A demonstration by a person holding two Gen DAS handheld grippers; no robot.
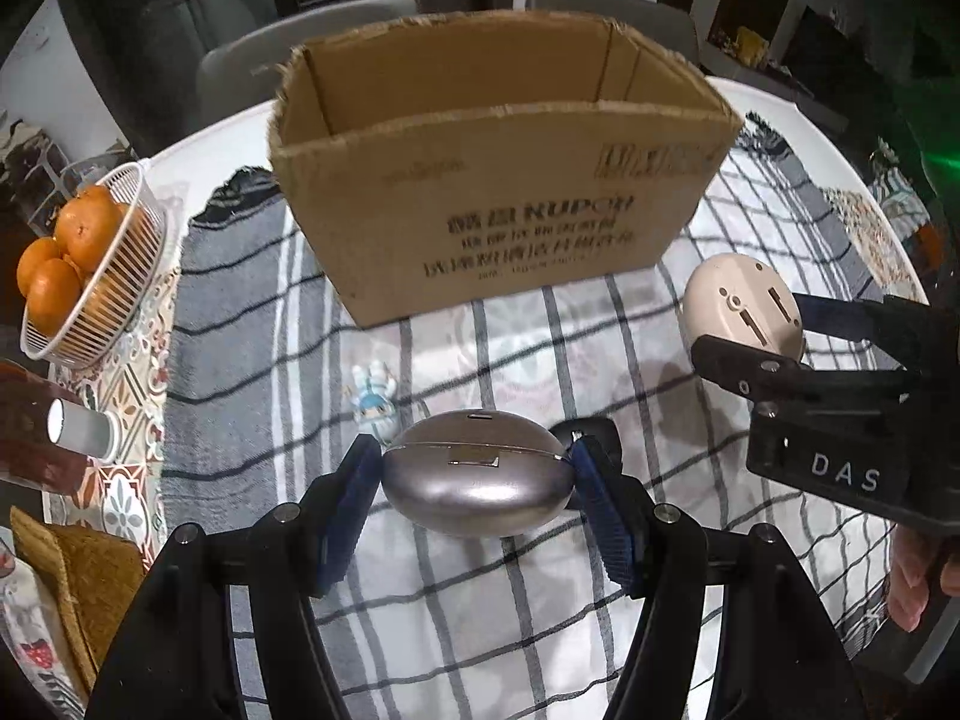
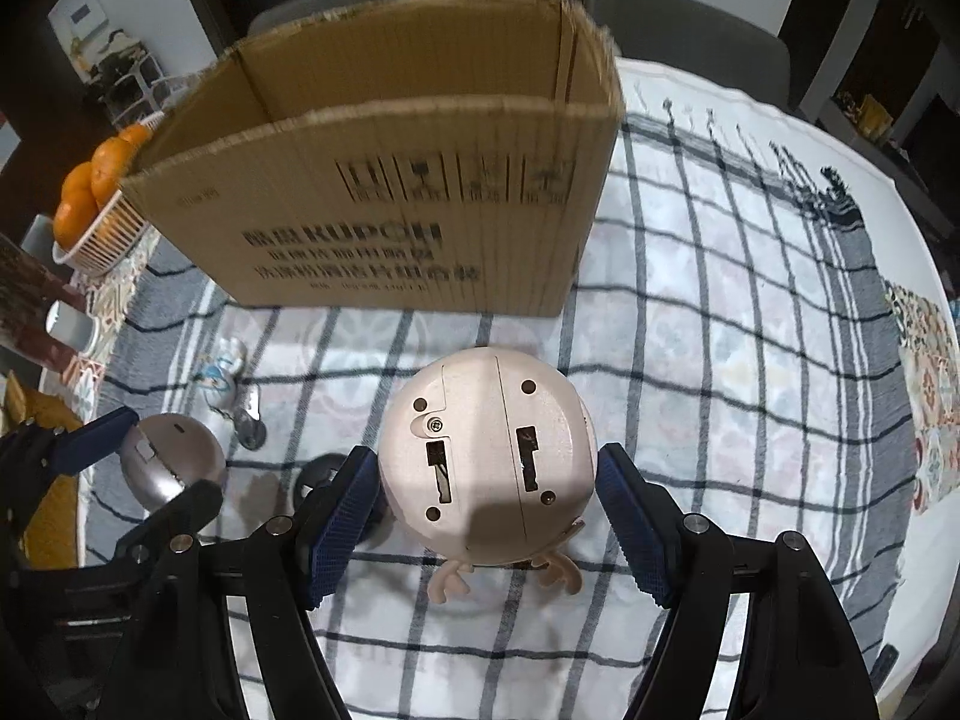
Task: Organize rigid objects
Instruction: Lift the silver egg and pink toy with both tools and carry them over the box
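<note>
The left gripper point(image 1: 474, 474) clamped a silver egg-shaped case point(image 1: 477, 471) between its blue pads point(image 1: 354, 480), held above the checked cloth point(image 1: 540, 570). To its right, the right gripper point(image 2: 486, 480) gripped a beige round toy point(image 2: 486, 456), its underside facing the camera and its small antlers point(image 2: 450, 585) pointing toward the cloth. Behind both stood an open cardboard box point(image 1: 498, 222). A small blue figurine point(image 1: 375, 399) lay on the cloth before the box, and a white basket point(image 1: 129, 276) of oranges point(image 1: 63, 258) sat to the left.

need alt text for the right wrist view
The right gripper holds a beige round toy, base toward the camera, above a checked tablecloth. An open cardboard box stands behind; the left gripper holds a silver egg.
</note>
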